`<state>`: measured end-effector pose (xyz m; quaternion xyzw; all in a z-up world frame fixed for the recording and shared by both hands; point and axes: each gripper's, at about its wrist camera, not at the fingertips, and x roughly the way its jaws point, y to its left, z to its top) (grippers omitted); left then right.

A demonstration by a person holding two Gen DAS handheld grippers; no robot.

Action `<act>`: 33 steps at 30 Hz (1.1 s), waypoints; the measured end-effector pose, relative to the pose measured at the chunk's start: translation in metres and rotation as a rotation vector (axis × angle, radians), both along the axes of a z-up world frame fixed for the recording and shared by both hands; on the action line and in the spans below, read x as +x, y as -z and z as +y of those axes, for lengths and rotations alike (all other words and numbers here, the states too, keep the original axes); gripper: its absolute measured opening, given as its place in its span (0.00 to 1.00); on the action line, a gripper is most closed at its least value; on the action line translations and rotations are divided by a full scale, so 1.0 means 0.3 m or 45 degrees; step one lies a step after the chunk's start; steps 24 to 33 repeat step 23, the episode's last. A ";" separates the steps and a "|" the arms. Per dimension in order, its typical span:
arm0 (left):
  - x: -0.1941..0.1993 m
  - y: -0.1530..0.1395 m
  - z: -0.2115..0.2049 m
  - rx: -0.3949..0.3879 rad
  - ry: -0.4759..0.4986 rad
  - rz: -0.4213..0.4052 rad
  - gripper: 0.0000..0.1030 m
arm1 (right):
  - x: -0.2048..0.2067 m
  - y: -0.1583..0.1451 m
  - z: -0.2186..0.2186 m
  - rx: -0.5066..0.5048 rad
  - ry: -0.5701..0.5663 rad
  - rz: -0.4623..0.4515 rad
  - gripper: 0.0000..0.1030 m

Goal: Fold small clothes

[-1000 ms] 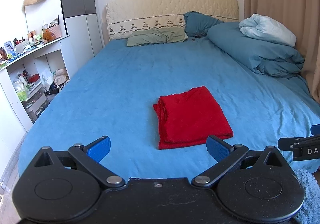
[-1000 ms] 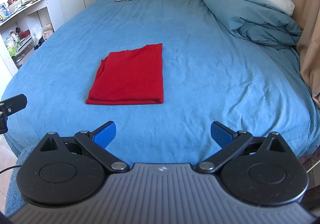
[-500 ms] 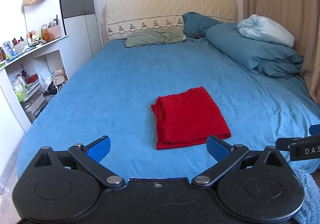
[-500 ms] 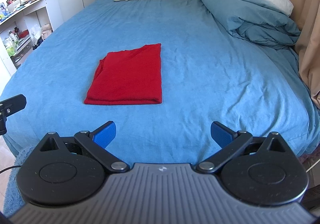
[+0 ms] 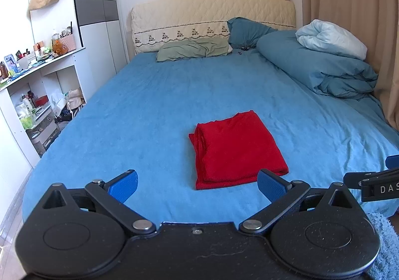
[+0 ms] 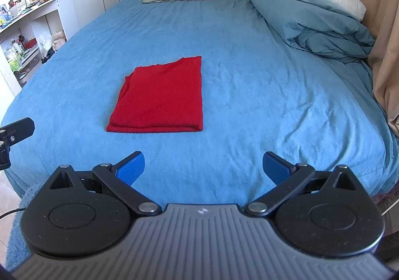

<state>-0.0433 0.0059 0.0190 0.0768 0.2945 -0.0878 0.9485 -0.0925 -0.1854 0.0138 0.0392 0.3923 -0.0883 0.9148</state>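
A red garment (image 5: 237, 149) lies folded into a flat rectangle on the blue bed sheet (image 5: 154, 110). In the right wrist view the same red garment (image 6: 162, 100) sits left of centre on the sheet. My left gripper (image 5: 198, 184) is open above the bed's near edge, short of the garment, with nothing between its blue pads. My right gripper (image 6: 203, 167) is open too, well back from the garment and holding nothing. Part of the right gripper (image 5: 374, 181) shows at the right edge of the left wrist view.
A rolled blue duvet (image 5: 321, 68) with a white blanket (image 5: 331, 38) fills the bed's right side by a beige curtain (image 5: 349, 5). Pillows (image 5: 194, 49) lie at the headboard. White shelves (image 5: 32, 95) with clutter stand on the left. A blue rug (image 5: 384, 242) lies on the floor.
Both grippers have drifted slightly away from the bed, staying open. The red garment has not moved.
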 end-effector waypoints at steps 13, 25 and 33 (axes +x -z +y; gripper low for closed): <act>0.000 -0.005 0.005 0.001 -0.009 -0.008 1.00 | 0.004 -0.007 0.010 0.000 -0.007 0.000 1.00; 0.003 0.000 0.018 -0.021 -0.012 -0.008 1.00 | 0.009 -0.012 0.015 0.003 -0.007 0.001 1.00; 0.003 0.000 0.018 -0.021 -0.012 -0.008 1.00 | 0.009 -0.012 0.015 0.003 -0.007 0.001 1.00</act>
